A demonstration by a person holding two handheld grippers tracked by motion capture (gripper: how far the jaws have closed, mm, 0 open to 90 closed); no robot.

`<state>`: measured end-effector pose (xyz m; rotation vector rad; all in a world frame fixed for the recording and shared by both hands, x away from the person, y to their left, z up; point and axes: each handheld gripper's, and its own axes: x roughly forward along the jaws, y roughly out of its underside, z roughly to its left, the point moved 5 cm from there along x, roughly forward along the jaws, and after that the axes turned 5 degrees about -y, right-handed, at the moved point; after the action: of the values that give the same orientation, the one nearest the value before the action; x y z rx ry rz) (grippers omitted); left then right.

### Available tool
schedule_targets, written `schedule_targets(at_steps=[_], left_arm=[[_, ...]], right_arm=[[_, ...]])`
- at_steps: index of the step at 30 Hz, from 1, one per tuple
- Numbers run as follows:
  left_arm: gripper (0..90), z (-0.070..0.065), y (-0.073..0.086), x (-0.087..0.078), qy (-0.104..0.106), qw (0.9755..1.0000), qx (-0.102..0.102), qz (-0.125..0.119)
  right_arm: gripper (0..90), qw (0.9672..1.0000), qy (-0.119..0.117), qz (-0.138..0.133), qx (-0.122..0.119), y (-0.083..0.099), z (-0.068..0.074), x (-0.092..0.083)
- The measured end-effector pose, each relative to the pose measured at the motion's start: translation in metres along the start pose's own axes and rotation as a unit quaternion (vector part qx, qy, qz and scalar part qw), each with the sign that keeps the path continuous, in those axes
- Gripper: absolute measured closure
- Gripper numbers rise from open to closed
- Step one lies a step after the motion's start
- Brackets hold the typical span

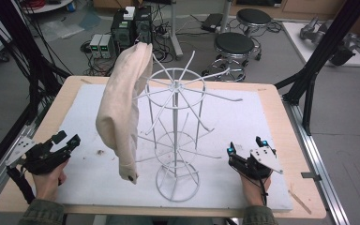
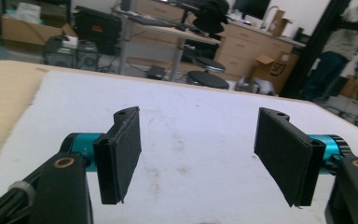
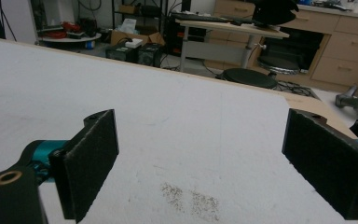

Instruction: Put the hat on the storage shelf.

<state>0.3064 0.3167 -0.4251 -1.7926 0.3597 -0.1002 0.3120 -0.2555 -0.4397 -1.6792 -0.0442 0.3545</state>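
- Two hands sit nearest, at the near edge of the wooden table [image 1: 281, 140], each holding one black hand-held gripper.
- The left hand-held gripper [image 1: 65, 139] rests on the white mat [image 1: 243, 117], jaws spread wide, nothing between them; its own view shows both pads [image 2: 121, 154] apart.
- The right hand-held gripper [image 1: 244, 145] is likewise spread and empty, above a patch of dark specks [image 3: 191, 198].
- One white wire rack [image 1: 176, 136] with three ring tiers stands mid-mat between them.
- One beige cloth hat [image 1: 122, 108] hangs on a rack arm, left side.
- Two black round stools [image 1: 234, 44] stand beyond.
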Motion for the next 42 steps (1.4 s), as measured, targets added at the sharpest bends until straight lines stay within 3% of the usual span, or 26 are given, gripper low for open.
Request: schedule_targets(at_steps=[6, 11, 17, 26, 35, 42], left_arm=[[30.5, 0.013, 0.002, -0.008, -0.059, 0.9982, 0.003, -0.014], [29.3, 0.019, 0.004, -0.014, -0.116, 0.9929, 0.01, -0.027], [28.3, 0.025, 0.002, -0.021, -0.157, 0.9864, 0.012, -0.047], [28.3, 0.029, 0.006, -0.024, -0.167, 0.9846, 0.017, -0.046], [28.3, 0.027, 0.007, -0.024, -0.157, 0.9862, 0.024, -0.048], [28.4, 0.027, 0.009, -0.024, -0.153, 0.9871, 0.016, -0.044]], right_arm=[[9.7, 1.0, 0.002, 0.006, -0.002, 0.001, 0.005, -0.001], [9.7, 0.9998, 0.01, 0.003, 0.015, 0.004, 0.008, -0.005], [9.7, 0.9993, 0.014, -0.003, 0.035, 0.005, 0.007, -0.01], [9.7, 0.9993, 0.017, -0.002, 0.034, 0.005, 0.008, -0.01], [9.7, 0.9993, 0.016, 0.004, 0.034, 0.007, 0.007, -0.009], [9.7, 0.9994, 0.013, 0.007, 0.03, 0.007, 0.009, -0.008]])
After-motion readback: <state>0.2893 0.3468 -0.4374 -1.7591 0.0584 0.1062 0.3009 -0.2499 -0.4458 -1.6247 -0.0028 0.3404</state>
